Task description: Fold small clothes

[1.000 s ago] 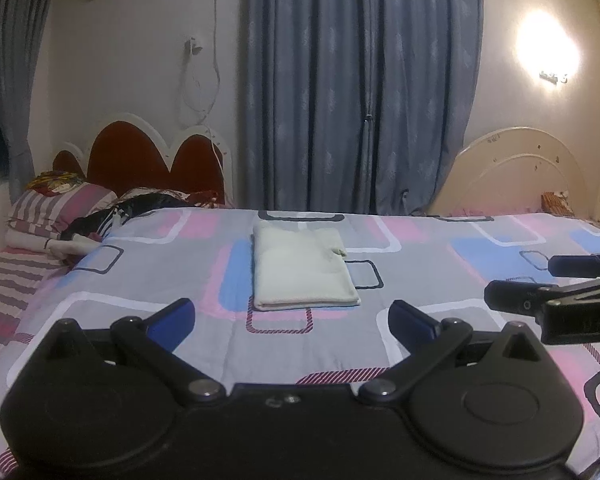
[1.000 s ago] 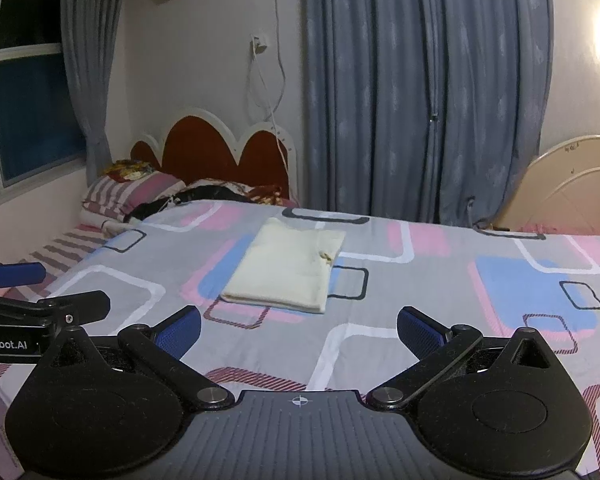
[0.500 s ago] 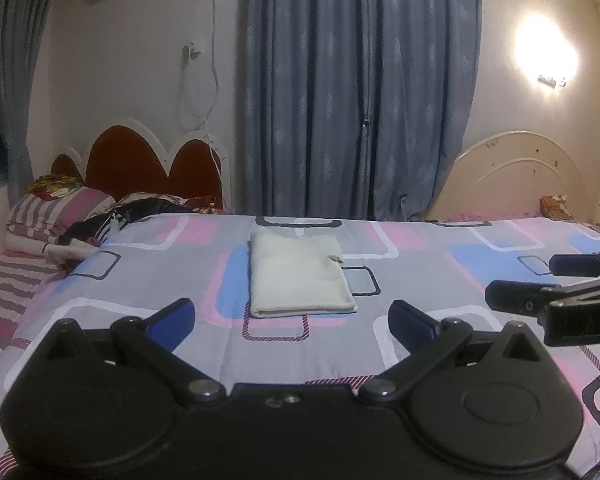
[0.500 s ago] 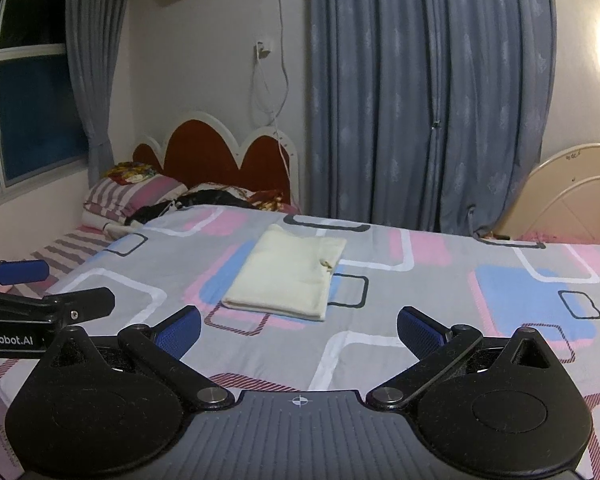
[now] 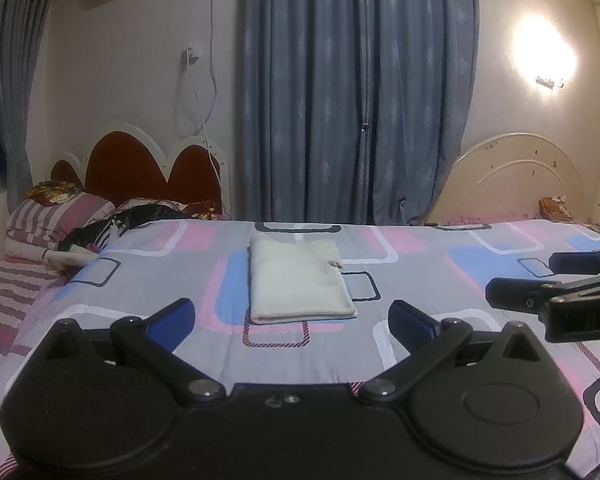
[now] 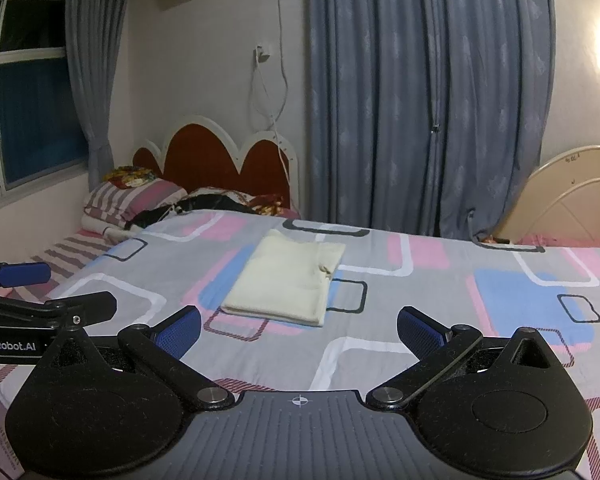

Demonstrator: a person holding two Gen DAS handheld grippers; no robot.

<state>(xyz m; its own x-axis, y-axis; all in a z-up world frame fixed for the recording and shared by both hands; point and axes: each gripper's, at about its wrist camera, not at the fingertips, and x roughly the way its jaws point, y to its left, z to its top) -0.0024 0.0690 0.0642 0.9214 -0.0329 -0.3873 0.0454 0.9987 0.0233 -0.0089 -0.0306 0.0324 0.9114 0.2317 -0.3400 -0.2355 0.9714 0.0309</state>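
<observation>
The cream garment (image 5: 300,280) lies folded flat on the bed (image 5: 420,280), centre frame. Left tongs (image 5: 292,316) and right tongs (image 6: 299,326) are released, empty, clear of it. Folding appears complete; the next move is judged to be withdrawal or fetching another item.

Both grippers are just hanging side by side, level and pointing forward. Left gripper (image 5: 291,318) has its jaws spread wide with nothing between the blue pads (image 5: 172,318). Same deal with the right gripper (image 6: 299,326), jaws wide apart and empty. Each one pokes into the edge of the other's view.
</observation>
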